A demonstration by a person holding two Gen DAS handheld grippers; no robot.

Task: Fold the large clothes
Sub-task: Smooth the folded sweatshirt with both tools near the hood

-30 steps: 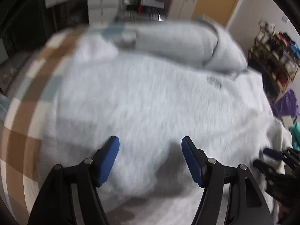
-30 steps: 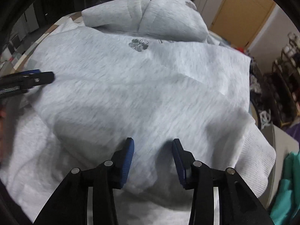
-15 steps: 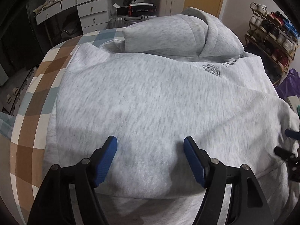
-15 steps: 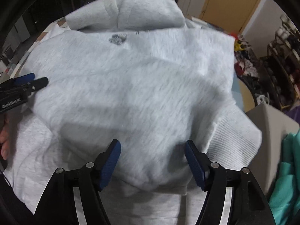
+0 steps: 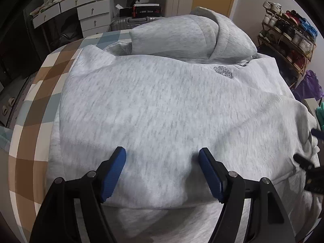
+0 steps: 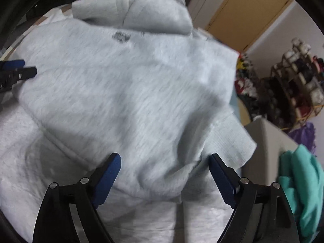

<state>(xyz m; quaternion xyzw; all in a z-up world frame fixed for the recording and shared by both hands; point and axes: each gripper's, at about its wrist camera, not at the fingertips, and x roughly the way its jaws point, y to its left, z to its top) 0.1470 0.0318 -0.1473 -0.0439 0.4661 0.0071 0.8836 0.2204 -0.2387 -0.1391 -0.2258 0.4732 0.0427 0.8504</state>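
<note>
Light grey hooded sweatshirt (image 5: pixel 162 105) spread over a checked bedspread (image 5: pixel 38 101), hood (image 5: pixel 222 34) bunched at the far end, small embroidered emblem (image 5: pixel 222 71) on the chest. Lower part folded up over the body, the folded edge lying nearest the cameras with a second layer of grey showing beneath it. Ribbed cuff or hem (image 6: pixel 232 139) sticking out past the fold on the right side, untidy. By the look of it, one fold laid down and just let go; sleeves, hood and further folds probably still to do.

Left gripper (image 5: pixel 162 174) wide apart over the folded edge, blue pads clear of the cloth, gripping nothing. Right gripper (image 6: pixel 164 179) with jaws just opened wider, a rumpled hump of fabric between them but pads not pressing on it.

Bed edge close on the left, floor dropping away beyond. On the right, a grey box (image 6: pixel 263 141) and a teal garment (image 6: pixel 299 182) just beside the sweatshirt; shoe rack (image 5: pixel 287 36) further off. Drawers (image 5: pixel 81 10) and suitcase (image 5: pixel 131 22) behind the hood. Room tight on the right, freer above the garment.
</note>
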